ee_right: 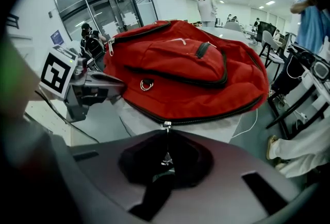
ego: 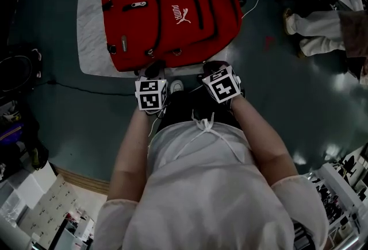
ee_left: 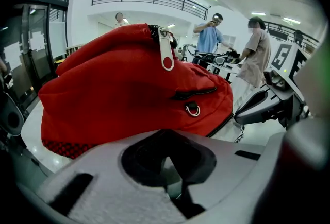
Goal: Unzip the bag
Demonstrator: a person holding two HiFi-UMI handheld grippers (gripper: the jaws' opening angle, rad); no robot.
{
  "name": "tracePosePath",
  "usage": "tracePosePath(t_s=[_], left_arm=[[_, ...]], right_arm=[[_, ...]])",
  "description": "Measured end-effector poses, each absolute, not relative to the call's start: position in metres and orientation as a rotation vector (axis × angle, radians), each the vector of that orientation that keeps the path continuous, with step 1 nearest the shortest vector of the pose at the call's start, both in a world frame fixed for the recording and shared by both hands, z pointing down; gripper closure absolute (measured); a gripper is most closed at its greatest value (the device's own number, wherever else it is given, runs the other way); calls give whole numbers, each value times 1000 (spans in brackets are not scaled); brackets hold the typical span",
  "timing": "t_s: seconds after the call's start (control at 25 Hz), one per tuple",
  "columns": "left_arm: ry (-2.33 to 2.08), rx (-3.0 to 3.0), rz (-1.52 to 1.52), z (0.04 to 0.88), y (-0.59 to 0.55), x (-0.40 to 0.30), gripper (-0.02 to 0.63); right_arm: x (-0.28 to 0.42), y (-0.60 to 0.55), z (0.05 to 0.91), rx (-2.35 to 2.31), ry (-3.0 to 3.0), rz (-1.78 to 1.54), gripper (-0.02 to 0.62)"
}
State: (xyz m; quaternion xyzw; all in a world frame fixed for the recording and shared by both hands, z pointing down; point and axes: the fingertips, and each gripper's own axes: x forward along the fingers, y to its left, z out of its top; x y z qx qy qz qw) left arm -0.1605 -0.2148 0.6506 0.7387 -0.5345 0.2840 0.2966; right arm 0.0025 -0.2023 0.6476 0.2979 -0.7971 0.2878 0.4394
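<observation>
Marble tabletop [ego: 95, 42] on open teal floor [ego: 75, 122]; backpack [ego: 172, 13] at near edge. Right tongs [ee_right: 166, 160] clamped on zipper pull [ee_right: 166, 140]; left tongs [ee_left: 172, 174] together.

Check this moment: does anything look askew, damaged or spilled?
Nothing is spilled or damaged. The red backpack lies skewed on the white table, its side overhanging the table's right edge. The right tongs are shut on a zipper pull at its near edge.

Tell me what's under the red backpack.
The red backpack lies on a white marbled tabletop, which shows bare around its edges. Anything directly beneath it is covered.
</observation>
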Motion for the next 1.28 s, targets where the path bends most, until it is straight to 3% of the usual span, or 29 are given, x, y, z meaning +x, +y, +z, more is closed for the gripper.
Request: tracePosePath(t_s=[0.52,1.28], left_arm=[[-1508,1867,739,654,-216,-162,584],[-1472,1798,719,658,-215,-164,584]], right_arm=[[68,-239,639,761,-1944,526,566],[116,-300,641,853,-1880,544,566]])
